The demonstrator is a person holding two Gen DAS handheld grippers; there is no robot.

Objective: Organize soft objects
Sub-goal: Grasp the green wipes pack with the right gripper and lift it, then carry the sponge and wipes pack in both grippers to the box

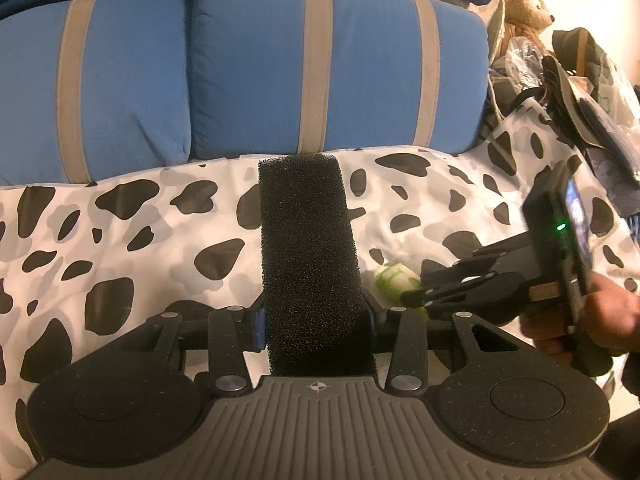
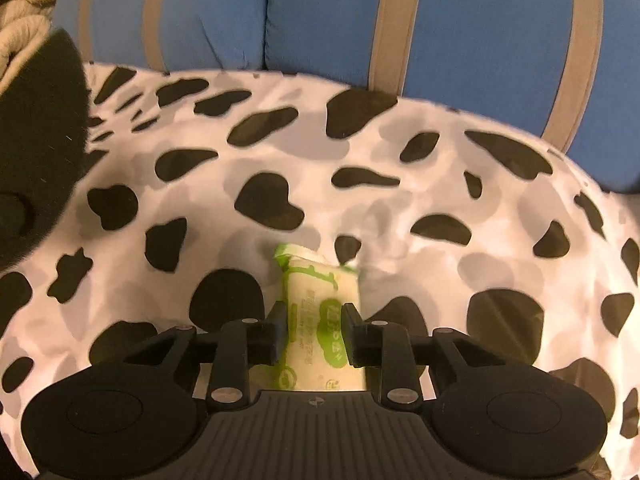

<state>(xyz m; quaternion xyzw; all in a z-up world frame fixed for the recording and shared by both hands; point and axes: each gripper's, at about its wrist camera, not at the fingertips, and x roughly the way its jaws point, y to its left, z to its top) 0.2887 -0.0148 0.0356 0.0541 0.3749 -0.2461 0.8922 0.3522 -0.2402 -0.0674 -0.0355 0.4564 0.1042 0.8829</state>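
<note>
My left gripper is shut on a long black foam block, which sticks out forward over the cow-print blanket. The same block shows as a dark mass at the left edge of the right wrist view. A small green-and-white tissue pack lies on the blanket. My right gripper is down over it, its jaws apart on either side of the pack, which looks unsqueezed. In the left wrist view the right gripper reaches in from the right onto the pack, held by a person's hand.
Blue cushions with tan stripes stand along the far edge of the blanket. A brown teddy bear and a heap of bags and plastic crowd the back right. Cream knitted fabric shows at the far left.
</note>
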